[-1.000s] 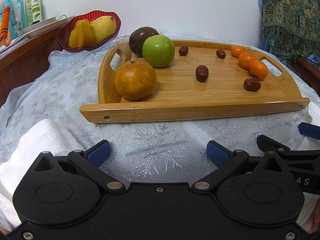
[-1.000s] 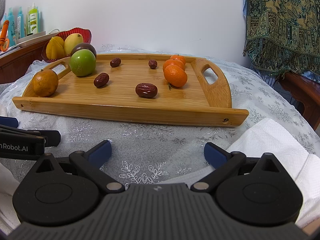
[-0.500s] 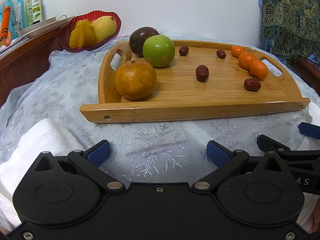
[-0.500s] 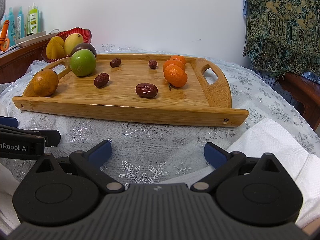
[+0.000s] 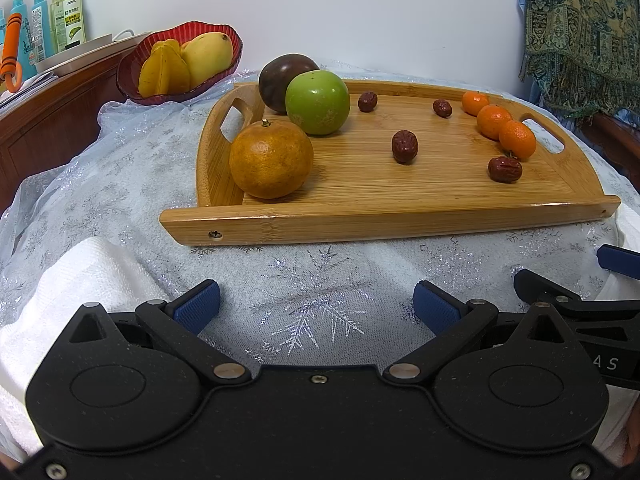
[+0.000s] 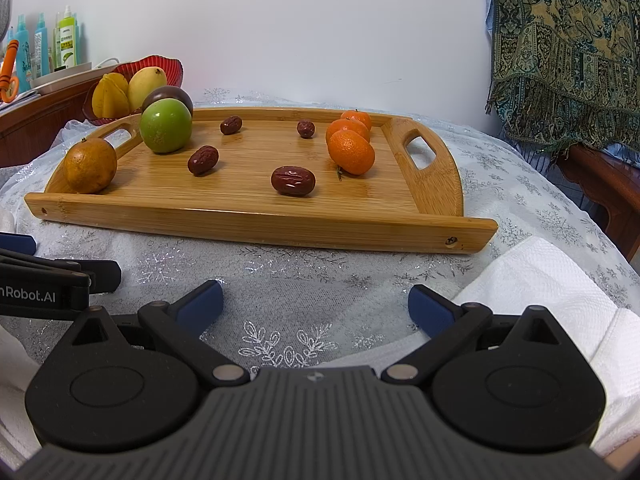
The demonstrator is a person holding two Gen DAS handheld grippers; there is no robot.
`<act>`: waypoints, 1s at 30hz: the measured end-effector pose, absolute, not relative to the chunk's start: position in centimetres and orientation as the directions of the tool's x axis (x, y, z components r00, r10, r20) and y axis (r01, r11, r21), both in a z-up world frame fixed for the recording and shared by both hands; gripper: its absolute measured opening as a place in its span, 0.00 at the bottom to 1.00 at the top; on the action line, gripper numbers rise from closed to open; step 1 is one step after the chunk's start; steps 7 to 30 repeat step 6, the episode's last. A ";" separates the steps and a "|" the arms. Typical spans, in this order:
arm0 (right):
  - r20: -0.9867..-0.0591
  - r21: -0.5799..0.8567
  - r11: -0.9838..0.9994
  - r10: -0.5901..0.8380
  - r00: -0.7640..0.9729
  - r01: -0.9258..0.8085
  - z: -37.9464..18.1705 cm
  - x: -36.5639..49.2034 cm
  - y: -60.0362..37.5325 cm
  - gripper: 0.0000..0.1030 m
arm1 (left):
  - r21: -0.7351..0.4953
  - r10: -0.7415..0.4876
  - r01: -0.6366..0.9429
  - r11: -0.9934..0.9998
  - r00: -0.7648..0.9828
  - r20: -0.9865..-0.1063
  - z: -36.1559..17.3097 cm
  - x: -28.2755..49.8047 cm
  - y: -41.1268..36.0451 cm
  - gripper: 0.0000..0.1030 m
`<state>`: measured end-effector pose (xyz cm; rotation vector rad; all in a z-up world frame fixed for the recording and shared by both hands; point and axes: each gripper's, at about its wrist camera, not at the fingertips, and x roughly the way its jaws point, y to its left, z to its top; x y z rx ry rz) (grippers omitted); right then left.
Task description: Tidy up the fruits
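Observation:
A bamboo tray (image 5: 400, 220) (image 6: 260, 220) lies on the table ahead of both grippers. On it are a large orange (image 5: 271, 159) (image 6: 90, 165), a green apple (image 5: 317, 97) (image 6: 165, 125), a dark purple fruit (image 5: 280, 76) (image 6: 170, 94), three small mandarins (image 5: 517, 139) (image 6: 351, 151) and several red dates (image 5: 404, 146) (image 6: 293, 180). A red bowl (image 5: 132, 76) (image 6: 170, 68) behind the tray holds a starfruit and a mango. My left gripper (image 5: 316, 306) and right gripper (image 6: 315, 304) are open and empty, in front of the tray.
White towels (image 5: 80, 272) (image 6: 540, 280) lie under both grippers on the snowflake cloth. A wooden cabinet (image 5: 48, 120) with spray bottles stands at left. A patterned shawl (image 6: 568, 48) hangs at right. The right gripper's fingers (image 5: 560, 296) show beside the left gripper.

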<state>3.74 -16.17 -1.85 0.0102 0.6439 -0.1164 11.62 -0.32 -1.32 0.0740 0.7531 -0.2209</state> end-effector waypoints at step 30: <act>-0.599 -0.026 0.993 -0.105 0.794 0.112 -1.8 3.7 -16.2 1.00 | -0.012 -0.172 0.225 0.974 0.708 -0.684 -1.4 11.6 -0.3 1.00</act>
